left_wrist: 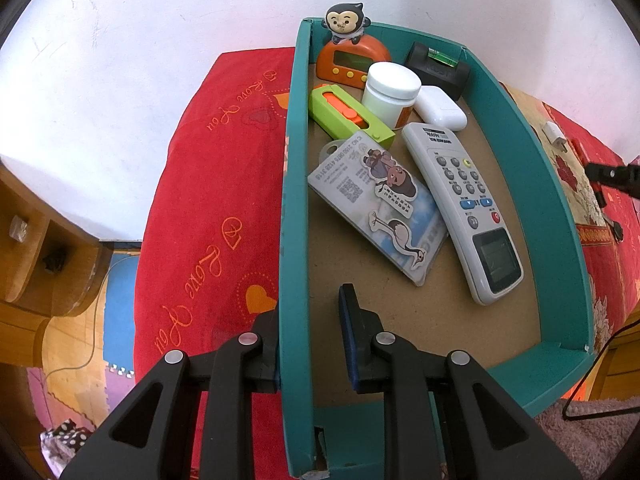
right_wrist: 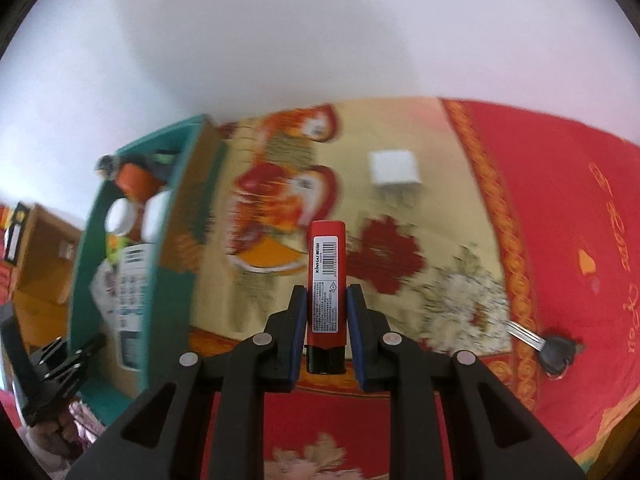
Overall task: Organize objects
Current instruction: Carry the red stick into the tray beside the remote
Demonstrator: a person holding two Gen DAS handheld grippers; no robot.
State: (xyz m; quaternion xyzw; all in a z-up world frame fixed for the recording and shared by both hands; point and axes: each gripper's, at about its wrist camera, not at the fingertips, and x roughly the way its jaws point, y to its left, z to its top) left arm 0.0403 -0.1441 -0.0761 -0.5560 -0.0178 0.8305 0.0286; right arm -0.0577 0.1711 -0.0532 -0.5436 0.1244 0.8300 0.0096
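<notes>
On the left side of the bed, the wall of the teal box (left_wrist: 294,208) is clamped by the left tongs (left_wrist: 308,320); a remote control (left_wrist: 464,208) and a card holder (left_wrist: 376,204) are seen inside. To the right, a red lighter (right_wrist: 326,280) is gripped by the right tongs (right_wrist: 326,320), above the patterned cover (right_wrist: 460,208).

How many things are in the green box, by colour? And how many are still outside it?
In the green box:
White or grey: 4, jar, white case, remote, card sleeve
Orange: 1, monkey clock
Green: 1, cutter
Black: 1, level
Outside:
Red: 1, red stick
White: 1, plug
Black: 1, key
Total: 10
</notes>
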